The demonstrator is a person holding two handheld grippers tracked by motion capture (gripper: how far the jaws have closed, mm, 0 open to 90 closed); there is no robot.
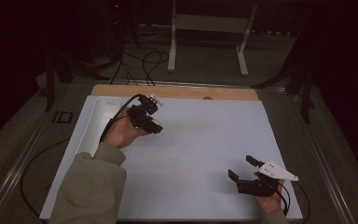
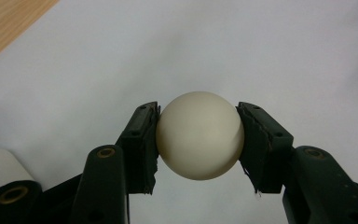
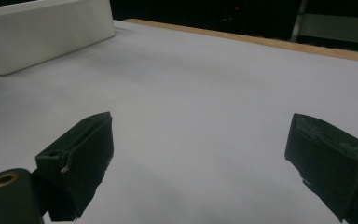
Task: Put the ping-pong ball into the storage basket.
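Ball [image 2: 199, 135], cream, smooth and likely light and slippery, sits clamped at its widest girth by the left gripper [image 2: 198, 140] over the white sheet [image 1: 205, 140]; the right gripper [image 3: 200, 163] gapes empty.

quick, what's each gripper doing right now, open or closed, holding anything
Left gripper: closed on a cream ball, pinched between both pads.
Right gripper: open, jaws wide apart, nothing between them.
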